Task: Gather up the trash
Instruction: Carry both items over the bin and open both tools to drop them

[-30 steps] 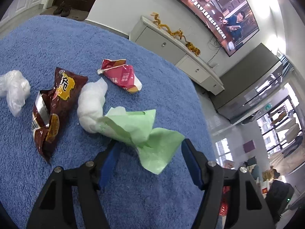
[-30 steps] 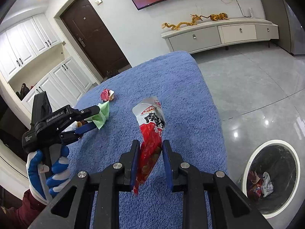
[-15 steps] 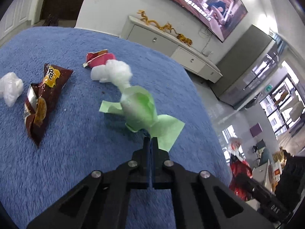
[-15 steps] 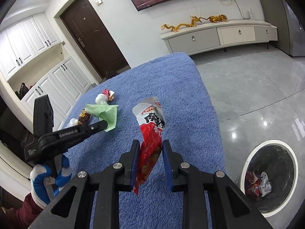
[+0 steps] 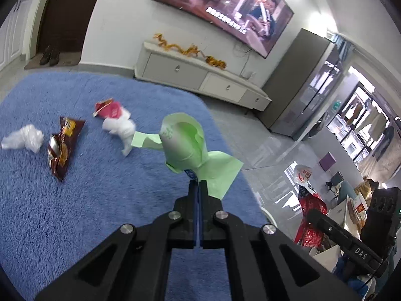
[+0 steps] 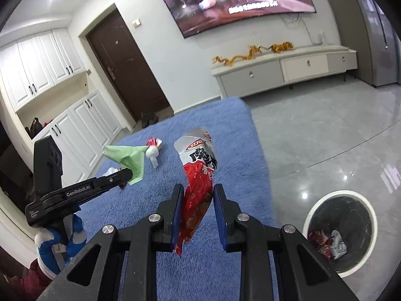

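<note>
Above the blue rug [image 5: 75, 213], the left gripper [image 5: 198, 185] pinched a green wrapper [image 5: 185, 148] between fully closed jaws — its lower edge hidden behind the fingers. To the right, the right gripper [image 6: 196, 200] clamped a red-and-silver snack bag [image 6: 199, 175], its bottom cut off by the jaws. Farther left lay a brown packet [image 5: 62, 148], a white wad [image 5: 122, 130] — blurred — and a red packet [image 5: 110, 109]. A bin [image 6: 338, 228] stood at the near right, part-filled.

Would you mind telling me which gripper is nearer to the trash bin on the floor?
Right. The right gripper, holding the red snack packet, is at the blue surface's edge beside the trash bin; the left gripper, with the green paper, sits farther from it.
</note>
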Available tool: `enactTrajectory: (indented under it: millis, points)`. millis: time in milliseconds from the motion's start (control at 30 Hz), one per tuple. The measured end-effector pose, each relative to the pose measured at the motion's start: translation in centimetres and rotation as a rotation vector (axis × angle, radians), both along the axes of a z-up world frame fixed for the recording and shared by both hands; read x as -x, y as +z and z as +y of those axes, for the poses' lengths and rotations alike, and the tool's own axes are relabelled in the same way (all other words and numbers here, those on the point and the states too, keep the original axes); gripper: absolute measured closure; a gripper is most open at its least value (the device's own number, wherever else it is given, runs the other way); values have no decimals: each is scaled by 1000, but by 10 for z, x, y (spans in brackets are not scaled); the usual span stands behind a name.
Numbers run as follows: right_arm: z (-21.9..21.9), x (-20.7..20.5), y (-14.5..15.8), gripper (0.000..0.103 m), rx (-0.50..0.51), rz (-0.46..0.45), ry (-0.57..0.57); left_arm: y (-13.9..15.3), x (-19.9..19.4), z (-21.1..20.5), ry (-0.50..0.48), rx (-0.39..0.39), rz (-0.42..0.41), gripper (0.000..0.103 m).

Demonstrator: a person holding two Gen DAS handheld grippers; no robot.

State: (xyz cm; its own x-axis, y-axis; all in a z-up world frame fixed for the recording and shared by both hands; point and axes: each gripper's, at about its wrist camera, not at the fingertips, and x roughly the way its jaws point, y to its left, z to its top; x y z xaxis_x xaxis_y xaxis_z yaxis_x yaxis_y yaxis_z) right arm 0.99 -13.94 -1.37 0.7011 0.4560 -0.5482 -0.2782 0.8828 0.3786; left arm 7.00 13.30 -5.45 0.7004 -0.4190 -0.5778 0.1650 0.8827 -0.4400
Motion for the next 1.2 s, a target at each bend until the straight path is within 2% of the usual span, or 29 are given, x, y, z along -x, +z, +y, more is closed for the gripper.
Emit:
enactTrajectory:
  millis: [267, 467, 667, 833, 1033, 1167, 1200]
  points:
    - [-63, 26, 8, 80, -30, -40, -143, 37, 13, -66, -148, -36, -63, 103]
    - [-123, 36, -8, 80, -53, -23, -280, 45, 13, -148, -312, -94, -68, 103]
    - [-171, 27, -35, 80, -60, 42, -387, 28, -6, -233, -478, -177, -30, 103]
    - [-204, 7, -71, 80, -68, 132, -444, -4, -26, -297, -587, -227, 47, 102]
    - [-228, -21, -110, 79, -70, 220, -473, -40, -53, -350, -657, -274, 117, 102]
    - [-240, -25, -135, 79, -74, 276, -503, -55, -66, -372, -681, -274, 152, 100]
    - [-244, -27, -141, 73, -67, 297, -519, -60, -70, -377, -691, -266, 173, 100]
